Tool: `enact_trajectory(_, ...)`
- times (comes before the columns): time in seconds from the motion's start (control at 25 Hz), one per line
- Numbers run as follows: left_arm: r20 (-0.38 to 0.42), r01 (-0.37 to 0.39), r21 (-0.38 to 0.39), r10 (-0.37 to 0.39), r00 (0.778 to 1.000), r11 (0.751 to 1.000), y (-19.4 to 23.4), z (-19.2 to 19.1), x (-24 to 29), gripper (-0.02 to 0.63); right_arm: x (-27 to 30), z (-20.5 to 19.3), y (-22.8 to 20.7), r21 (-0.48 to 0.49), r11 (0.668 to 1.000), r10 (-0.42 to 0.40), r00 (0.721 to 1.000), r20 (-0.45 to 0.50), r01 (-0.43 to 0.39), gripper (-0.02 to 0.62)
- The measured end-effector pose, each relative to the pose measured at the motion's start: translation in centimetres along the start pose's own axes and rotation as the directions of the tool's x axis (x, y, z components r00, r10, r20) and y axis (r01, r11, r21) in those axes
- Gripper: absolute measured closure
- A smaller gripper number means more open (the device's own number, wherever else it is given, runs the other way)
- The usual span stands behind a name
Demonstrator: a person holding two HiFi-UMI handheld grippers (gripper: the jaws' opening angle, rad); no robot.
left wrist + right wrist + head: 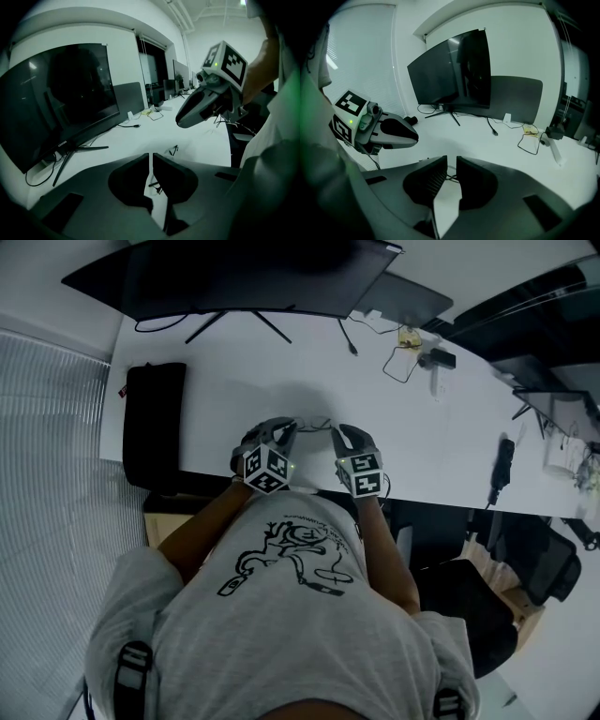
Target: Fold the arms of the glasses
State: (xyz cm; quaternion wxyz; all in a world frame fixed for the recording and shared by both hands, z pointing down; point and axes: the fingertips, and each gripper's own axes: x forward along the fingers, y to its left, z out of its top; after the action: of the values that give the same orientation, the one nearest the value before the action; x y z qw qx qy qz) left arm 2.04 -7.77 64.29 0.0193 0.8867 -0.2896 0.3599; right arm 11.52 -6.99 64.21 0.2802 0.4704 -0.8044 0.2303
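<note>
Thin dark wire glasses (314,424) hang just over the front edge of the white desk (225,381), between my two grippers. My left gripper (289,427) holds their left end. In the left gripper view its jaws (150,157) stand almost together with a thin piece of the glasses (157,186) in the slit, and another piece (174,150) shows beyond the tips. My right gripper (336,430) is at their right end. Its jaws (451,161) keep a narrow gap, and the glasses' wire (449,177) lies in it without either pad visibly pressing on it.
A large curved monitor (234,277) stands at the back of the desk. A black pouch (153,423) lies at the left edge. Cables and small devices (412,351) sit at the back right, a black stick-shaped object (503,460) farther right. An office chair (548,563) stands right of me.
</note>
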Motion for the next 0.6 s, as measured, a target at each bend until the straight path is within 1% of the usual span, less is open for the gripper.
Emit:
enact_trajectory(0.16, 0.072, -0.011, -0.062, 0.015, 0.997, 0.998, 1.2, 3.0, -1.6, 0.569, -1.6, 2.3, 0.1, 0.011, 1.000, 0.011, 0.999, 0.037, -0.011, 0.534)
enact_trajectory(0.4, 0.167, 0.038, -0.183, -0.007, 0.986, 0.982, 2.4, 6.6, -4.1, 0.577, -4.4, 6.5, 0.3, 0.012, 1.000, 0.020, 0.993, 0.113, -0.021, 0.548)
enact_trajectory(0.6, 0.230, 0.047, -0.229, 0.008, 0.973, 0.972, 3.4, 9.4, -6.5, 0.581, -6.8, 9.6, 0.7, 0.000, 1.000, 0.028, 0.987, 0.158, -0.029, 0.554)
